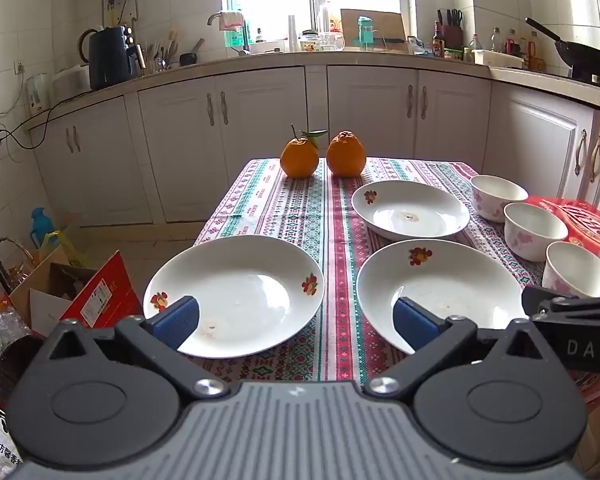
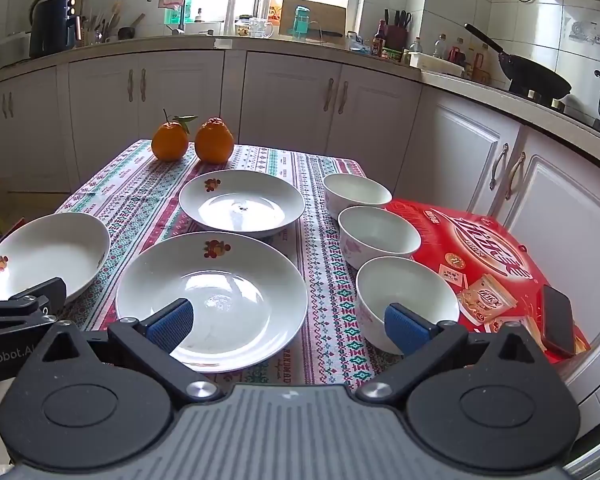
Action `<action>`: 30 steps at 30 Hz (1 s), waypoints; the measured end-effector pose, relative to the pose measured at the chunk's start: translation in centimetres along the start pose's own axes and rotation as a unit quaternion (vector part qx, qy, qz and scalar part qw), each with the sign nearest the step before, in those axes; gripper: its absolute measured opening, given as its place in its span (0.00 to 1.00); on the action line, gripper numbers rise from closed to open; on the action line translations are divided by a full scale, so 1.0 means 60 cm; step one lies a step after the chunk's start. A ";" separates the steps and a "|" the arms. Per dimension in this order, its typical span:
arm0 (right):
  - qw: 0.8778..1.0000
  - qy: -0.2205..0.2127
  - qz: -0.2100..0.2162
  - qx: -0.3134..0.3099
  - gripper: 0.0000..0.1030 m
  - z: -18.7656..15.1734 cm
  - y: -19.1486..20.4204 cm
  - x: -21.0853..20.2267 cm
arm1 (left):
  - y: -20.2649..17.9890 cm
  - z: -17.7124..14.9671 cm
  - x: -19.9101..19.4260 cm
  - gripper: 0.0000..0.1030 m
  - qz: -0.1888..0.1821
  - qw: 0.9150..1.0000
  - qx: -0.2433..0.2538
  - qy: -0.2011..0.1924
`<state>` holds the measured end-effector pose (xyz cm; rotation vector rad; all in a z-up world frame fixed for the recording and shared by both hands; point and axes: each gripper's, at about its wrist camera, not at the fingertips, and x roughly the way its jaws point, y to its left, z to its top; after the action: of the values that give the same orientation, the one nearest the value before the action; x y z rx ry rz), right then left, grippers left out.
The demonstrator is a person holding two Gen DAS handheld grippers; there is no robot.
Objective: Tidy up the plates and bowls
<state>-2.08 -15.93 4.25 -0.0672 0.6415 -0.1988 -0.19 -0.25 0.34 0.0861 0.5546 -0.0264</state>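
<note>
Three plates (image 2: 212,300) and three bowls (image 2: 406,292) spread apart on the desk (image 2: 140,196), unstacked. Left gripper (image 1: 296,318) and right gripper (image 2: 288,322) both wide open, empty, hovering short. Glazed ceramic: probably stiff, slippery, breakable. Best pinched at the rim.

Plates (image 2: 212,300) and bowls (image 2: 408,292): glossy glazed ceramic, smooth. Tablecloth (image 2: 324,280) under both claws: woven patterned cloth, matt. Right gripper (image 2: 288,324) pads (image 2: 168,324): ribbed blue rubber; body matt black plastic. Box (image 2: 496,248) right of it: glossy printed cardboard.
</note>
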 end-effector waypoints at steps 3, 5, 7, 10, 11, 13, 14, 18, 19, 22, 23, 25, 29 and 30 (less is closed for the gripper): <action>1.000 -0.001 0.000 0.000 1.00 -0.001 0.000 -0.001 | 0.001 -0.001 -0.001 0.99 -0.001 1.000 -0.001 -0.001; 1.000 -0.001 0.000 0.000 1.00 -0.001 0.001 -0.001 | 0.002 -0.001 0.000 0.99 -0.001 1.000 -0.001 -0.001; 1.000 0.000 -0.001 0.000 1.00 -0.001 0.001 0.000 | 0.002 -0.001 0.000 0.99 -0.001 1.000 -0.001 0.000; 1.000 -0.001 0.000 0.001 1.00 0.003 -0.001 0.001 | 0.002 -0.001 0.000 0.99 -0.001 1.000 -0.001 0.000; 1.000 -0.001 -0.001 0.001 1.00 0.002 -0.001 0.001 | 0.002 -0.001 -0.001 0.99 -0.001 1.000 -0.001 0.000; 1.000 -0.002 -0.001 0.001 1.00 0.002 -0.001 0.000 | 0.002 -0.001 0.000 0.99 -0.002 1.000 -0.001 0.000; 1.000 -0.002 -0.002 0.001 1.00 0.002 -0.001 0.000 | 0.002 -0.001 0.000 0.99 -0.002 1.000 -0.001 -0.001; 1.000 -0.003 -0.003 0.001 1.00 0.003 -0.001 -0.001 | 0.002 -0.001 0.000 0.99 -0.002 1.000 -0.001 0.000; 1.000 -0.003 -0.003 0.001 1.00 0.003 -0.002 -0.002 | 0.002 -0.001 0.000 0.99 -0.002 1.000 -0.001 0.000; 1.000 -0.003 -0.002 0.001 1.00 0.003 -0.002 -0.002 | 0.002 -0.001 0.000 0.99 -0.002 1.000 -0.001 0.000; 1.000 -0.003 -0.003 0.001 1.00 0.003 -0.001 -0.001 | 0.002 -0.001 0.000 0.99 -0.002 1.000 -0.001 0.000; 1.000 -0.003 -0.003 0.001 1.00 0.003 -0.002 -0.001 | 0.002 -0.001 0.000 0.99 -0.002 1.000 -0.001 -0.001; 1.000 -0.003 -0.003 0.000 1.00 0.003 -0.001 0.000 | 0.001 -0.001 0.000 0.99 -0.002 1.000 -0.001 0.000; 1.000 -0.003 -0.003 0.000 1.00 0.003 -0.001 -0.001 | 0.001 -0.001 -0.001 0.99 -0.002 1.000 -0.001 0.000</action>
<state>-2.03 -16.00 4.45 -0.0686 0.6355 -0.2037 -0.25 -0.18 0.32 0.0824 0.5547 -0.0292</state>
